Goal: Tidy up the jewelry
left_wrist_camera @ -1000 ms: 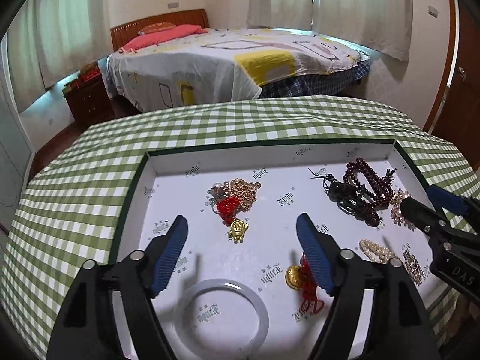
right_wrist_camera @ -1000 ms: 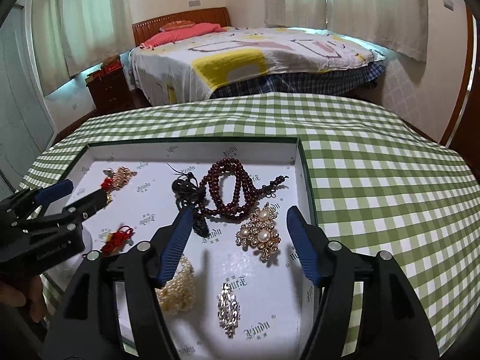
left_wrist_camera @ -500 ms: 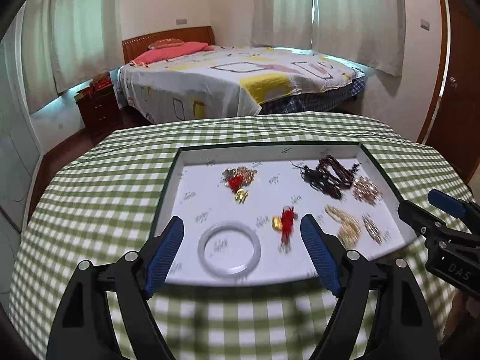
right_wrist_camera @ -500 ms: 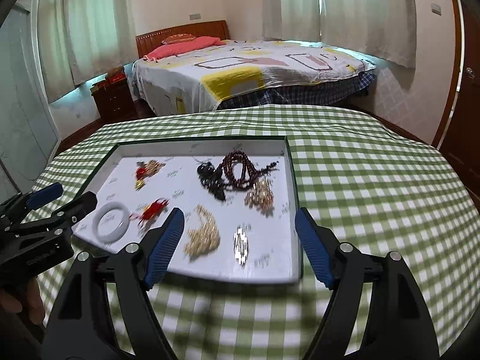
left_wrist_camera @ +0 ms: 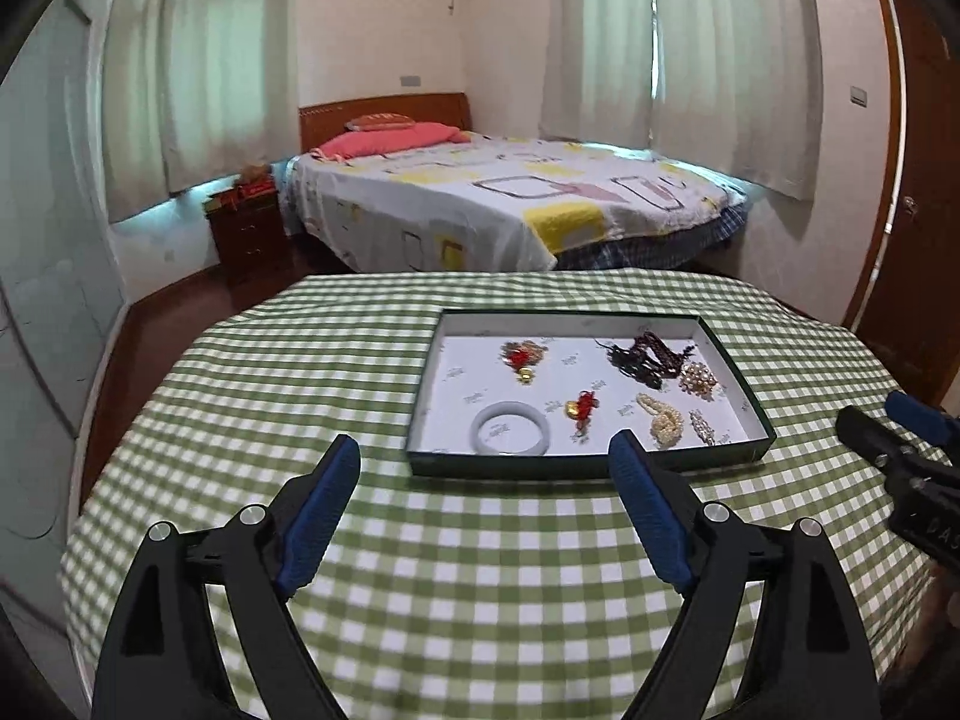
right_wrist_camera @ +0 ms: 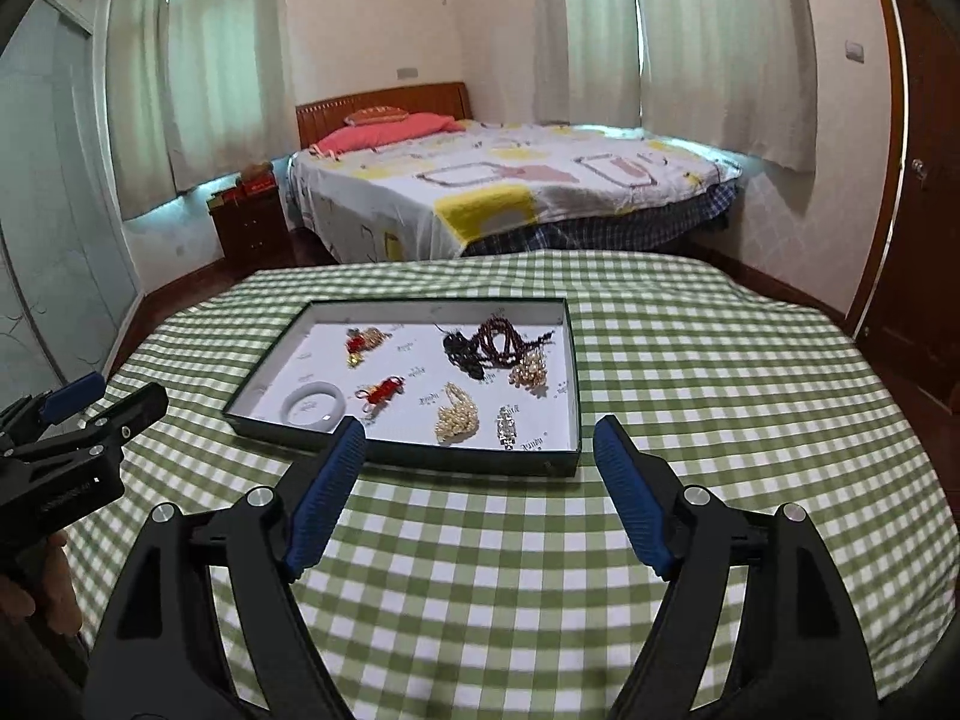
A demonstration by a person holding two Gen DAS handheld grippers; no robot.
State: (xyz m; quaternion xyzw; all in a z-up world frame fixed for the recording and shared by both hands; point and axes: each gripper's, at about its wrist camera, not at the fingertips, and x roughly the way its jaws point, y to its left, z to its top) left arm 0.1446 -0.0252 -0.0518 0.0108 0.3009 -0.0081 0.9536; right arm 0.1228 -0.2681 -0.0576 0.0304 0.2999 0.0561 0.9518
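Both tongs are drawn back and raised from the tray (left_wrist_camera: 591,463), where the jewelry (left_wrist_camera: 663,425) is laid. Left tongs (left_wrist_camera: 489,507) are opening, empty; right tongs (right_wrist_camera: 480,495) gape, empty. Further sorting is best begun from untangled pieces.

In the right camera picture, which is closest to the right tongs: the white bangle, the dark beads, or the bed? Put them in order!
1. White bangle, in the tray's near left corner, closest to the right tongs.
2. Dark beads, toward the tray's back.
3. Bed, far beyond the table.
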